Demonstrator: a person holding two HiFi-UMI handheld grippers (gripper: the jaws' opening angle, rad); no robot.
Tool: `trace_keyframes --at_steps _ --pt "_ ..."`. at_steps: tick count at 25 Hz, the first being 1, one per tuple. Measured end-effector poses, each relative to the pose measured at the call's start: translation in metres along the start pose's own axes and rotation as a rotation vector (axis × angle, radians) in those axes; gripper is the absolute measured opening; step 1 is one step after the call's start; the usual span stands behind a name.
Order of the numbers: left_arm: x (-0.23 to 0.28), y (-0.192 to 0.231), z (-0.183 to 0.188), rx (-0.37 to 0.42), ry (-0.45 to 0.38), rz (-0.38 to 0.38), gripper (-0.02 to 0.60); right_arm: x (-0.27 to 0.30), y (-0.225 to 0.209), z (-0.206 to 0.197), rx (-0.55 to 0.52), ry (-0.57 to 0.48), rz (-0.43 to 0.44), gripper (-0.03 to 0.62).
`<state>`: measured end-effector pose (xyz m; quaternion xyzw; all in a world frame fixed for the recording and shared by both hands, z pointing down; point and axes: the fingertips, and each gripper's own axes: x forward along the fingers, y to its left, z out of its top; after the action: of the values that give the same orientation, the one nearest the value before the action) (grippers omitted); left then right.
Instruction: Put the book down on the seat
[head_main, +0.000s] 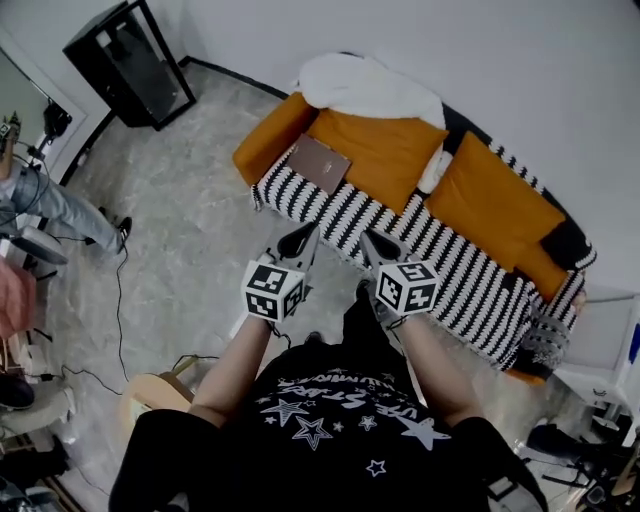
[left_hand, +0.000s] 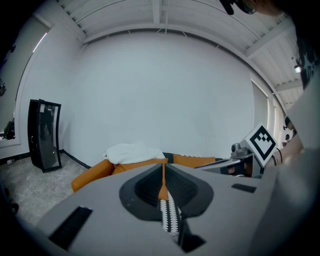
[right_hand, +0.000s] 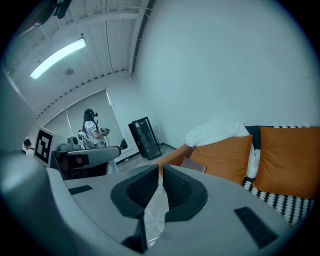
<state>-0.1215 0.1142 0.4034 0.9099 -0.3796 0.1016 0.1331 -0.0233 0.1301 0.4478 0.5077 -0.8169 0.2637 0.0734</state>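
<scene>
A brown book (head_main: 318, 163) lies flat on the left end of the sofa's black-and-white striped seat (head_main: 440, 265), against an orange cushion (head_main: 375, 150). In the right gripper view the book (right_hand: 194, 164) shows beyond the jaws, by the orange armrest. My left gripper (head_main: 296, 243) and right gripper (head_main: 378, 247) hover side by side in front of the sofa, short of its front edge and apart from the book. Both are shut with nothing between the jaws, as the left gripper (left_hand: 163, 172) and right gripper (right_hand: 160, 175) show in their own views.
A white blanket (head_main: 365, 85) is draped over the sofa back. A black cabinet (head_main: 130, 62) stands at the far left wall. A person's legs (head_main: 45, 205) and cables (head_main: 110, 300) are on the floor at left. A round wooden stool (head_main: 150, 395) sits by my left side.
</scene>
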Motion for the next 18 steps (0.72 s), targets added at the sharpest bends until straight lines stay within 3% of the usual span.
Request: trace_keyframes --at_steps 11,18 --pt "-0.06 -0.033 -0.021 0.006 -0.012 -0.116 0.02 -0.061 0.06 -0.041 -0.034 -0.028 -0.105 0.041" --pt "-0.071 -0.064 -0.027 0.013 -0.016 -0.174 0.02 -0.091 0.064 -0.053 -0.034 -0.044 -0.152 0.04"
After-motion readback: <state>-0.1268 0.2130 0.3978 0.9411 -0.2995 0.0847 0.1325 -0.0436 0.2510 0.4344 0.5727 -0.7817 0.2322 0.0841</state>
